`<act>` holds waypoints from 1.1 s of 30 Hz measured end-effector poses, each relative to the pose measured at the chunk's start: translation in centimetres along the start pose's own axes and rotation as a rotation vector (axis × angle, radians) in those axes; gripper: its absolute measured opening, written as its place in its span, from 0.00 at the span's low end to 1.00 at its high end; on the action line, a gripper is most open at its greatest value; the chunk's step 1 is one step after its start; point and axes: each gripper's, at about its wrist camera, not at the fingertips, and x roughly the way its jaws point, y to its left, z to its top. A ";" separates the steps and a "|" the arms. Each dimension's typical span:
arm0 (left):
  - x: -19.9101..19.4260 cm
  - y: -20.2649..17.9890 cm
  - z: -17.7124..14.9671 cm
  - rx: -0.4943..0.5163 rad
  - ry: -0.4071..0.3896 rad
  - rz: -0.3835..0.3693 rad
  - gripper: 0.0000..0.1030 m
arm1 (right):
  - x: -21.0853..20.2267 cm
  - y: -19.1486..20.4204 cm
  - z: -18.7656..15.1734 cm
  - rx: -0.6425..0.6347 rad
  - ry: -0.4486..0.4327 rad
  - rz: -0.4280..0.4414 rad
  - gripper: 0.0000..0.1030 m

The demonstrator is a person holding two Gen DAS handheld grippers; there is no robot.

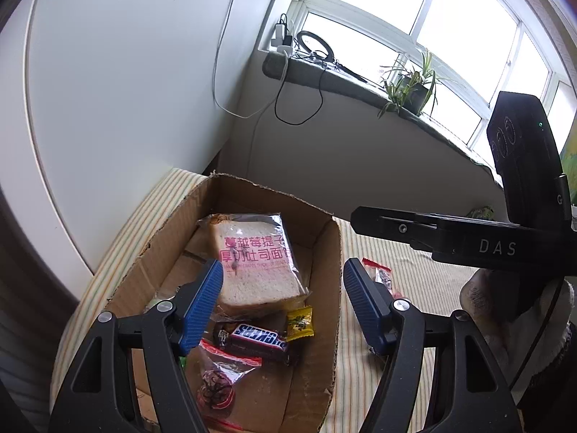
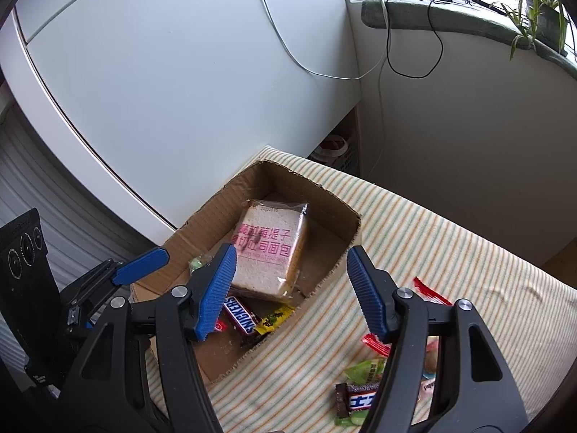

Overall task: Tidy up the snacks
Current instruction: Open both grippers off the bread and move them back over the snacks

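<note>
1. Several snacks already lie in the cardboard box (image 2: 335, 263): the wrapped toast slice (image 2: 268, 249) leans in the middle, with the Snickers bar (image 2: 239, 314) and a yellow candy (image 2: 274, 319) just in front of it. The left wrist view also shows a clear packet with red trim (image 1: 220, 379) at the near end of the box.
2. My left gripper (image 1: 283, 305) hangs above the box, jaws spread wide, nothing between them.
3. My right gripper (image 2: 290, 290) is also wide apart and empty, poised over the box's near right wall.
4. Still outside, on the striped cloth (image 2: 468, 252) to the right of the box, are a red-edged packet (image 2: 431, 294), a green packet (image 2: 366, 368), a dark chocolate bar (image 2: 355, 398) and a few more pieces partly hidden behind my right finger; I cannot tell what those are.
5. I judge the job roughly half done: the box holds a fair share, and the loose cluster near my right gripper remains to be picked up and dropped in.
</note>
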 end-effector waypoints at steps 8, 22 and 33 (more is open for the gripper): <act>-1.8 -2.2 -1.6 0.063 -0.072 -0.044 0.66 | -4.8 -2.2 -4.0 -0.054 -0.119 -0.117 0.68; -0.2 -9.0 -5.3 0.173 0.013 -0.128 0.55 | -7.9 -10.5 -9.5 0.011 -0.074 -0.258 0.78; 3.8 -11.5 -8.0 0.231 0.144 -0.149 0.26 | -3.2 -14.0 -13.2 0.127 0.119 -0.226 0.52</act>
